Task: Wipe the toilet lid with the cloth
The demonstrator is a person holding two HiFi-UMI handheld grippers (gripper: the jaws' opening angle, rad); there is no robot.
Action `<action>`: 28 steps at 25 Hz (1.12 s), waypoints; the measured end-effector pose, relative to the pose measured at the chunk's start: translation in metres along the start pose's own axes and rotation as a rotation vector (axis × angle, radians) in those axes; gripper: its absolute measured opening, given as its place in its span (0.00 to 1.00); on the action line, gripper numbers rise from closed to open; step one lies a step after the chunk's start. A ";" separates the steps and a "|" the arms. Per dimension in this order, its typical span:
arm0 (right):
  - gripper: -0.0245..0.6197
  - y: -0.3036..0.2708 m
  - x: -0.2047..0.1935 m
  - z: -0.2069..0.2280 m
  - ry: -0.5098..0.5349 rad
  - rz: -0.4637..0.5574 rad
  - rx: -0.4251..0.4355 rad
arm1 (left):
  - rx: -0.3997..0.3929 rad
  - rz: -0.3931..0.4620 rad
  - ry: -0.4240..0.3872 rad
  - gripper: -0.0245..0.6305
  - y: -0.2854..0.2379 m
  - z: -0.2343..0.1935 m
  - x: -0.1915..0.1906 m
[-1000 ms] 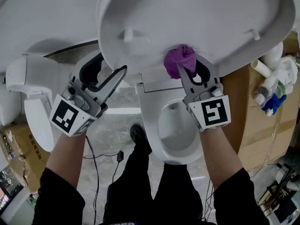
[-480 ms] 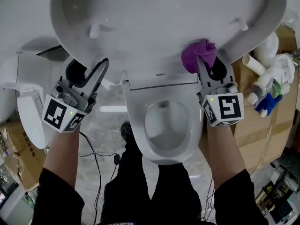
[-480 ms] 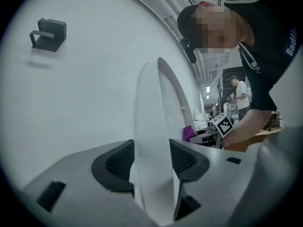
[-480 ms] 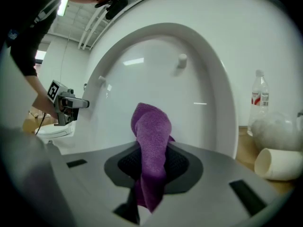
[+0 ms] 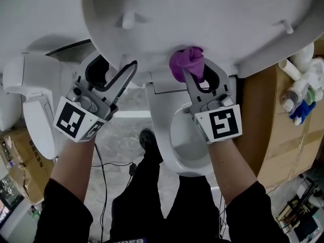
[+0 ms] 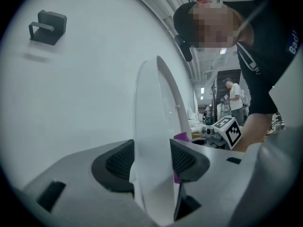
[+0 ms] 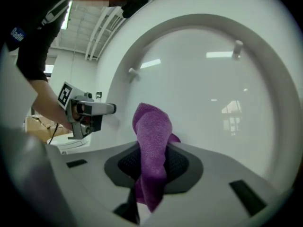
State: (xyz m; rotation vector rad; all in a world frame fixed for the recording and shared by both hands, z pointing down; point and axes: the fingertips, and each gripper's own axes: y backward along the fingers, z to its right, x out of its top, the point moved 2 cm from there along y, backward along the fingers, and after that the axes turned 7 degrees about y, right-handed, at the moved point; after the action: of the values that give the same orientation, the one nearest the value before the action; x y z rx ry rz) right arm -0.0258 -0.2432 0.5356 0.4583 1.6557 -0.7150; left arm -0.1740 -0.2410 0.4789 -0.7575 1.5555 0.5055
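the toilet lid (image 5: 212, 19) filled the top of the head view, raised, its long axis running left to right across the frame and its inner face with small bumpers turned toward the camera. the purple cloth (image 5: 187, 64) sat at the lid's lower edge, just right of the frame's centre, bunched into a wad. in the right gripper view it stood lengthwise along the jaws, its folded top pointing up the frame against the lid's glossy inner face. the right gripper (image 5: 197, 76) had its jaws closed narrowly on the cloth's lower part, with a loose end hanging below the pads. the left gripper (image 5: 119, 69), toward the left of the head view, had its jaws pinched on the lid's thin rim, one black pad on each face. below the lid lay the open toilet bowl (image 5: 178, 156), with a second toilet (image 5: 30, 95) at the left edge and a cardboard box (image 5: 273, 130) holding bottles (image 5: 298, 95) at the right edge.
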 end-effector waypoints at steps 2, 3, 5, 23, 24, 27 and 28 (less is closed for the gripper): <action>0.19 -0.017 0.004 -0.029 -0.005 0.033 0.048 | -0.021 0.007 0.001 0.37 0.002 0.000 -0.003; 0.19 -0.023 0.004 -0.041 -0.013 0.043 0.067 | -0.030 0.013 0.000 0.37 0.002 0.001 -0.003; 0.19 -0.031 -0.003 -0.057 -0.033 0.037 0.087 | -0.047 0.032 0.005 0.37 -0.001 0.003 -0.004; 0.19 0.046 -0.060 0.098 -0.019 -0.106 -0.141 | 0.063 -0.039 -0.021 0.37 -0.001 0.001 0.001; 0.19 0.049 -0.060 0.104 -0.018 -0.108 -0.150 | 0.070 -0.048 -0.025 0.37 -0.001 0.000 0.001; 0.19 0.057 -0.062 0.119 -0.022 -0.118 -0.189 | 0.085 -0.063 -0.034 0.37 -0.001 -0.002 0.003; 0.19 0.060 -0.063 0.122 -0.025 -0.125 -0.204 | 0.088 -0.065 -0.038 0.37 -0.001 -0.003 0.004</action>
State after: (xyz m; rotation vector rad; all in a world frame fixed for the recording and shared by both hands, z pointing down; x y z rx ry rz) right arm 0.1156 -0.2767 0.5729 0.2019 1.7240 -0.6319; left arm -0.1755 -0.2439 0.4753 -0.7248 1.5030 0.3987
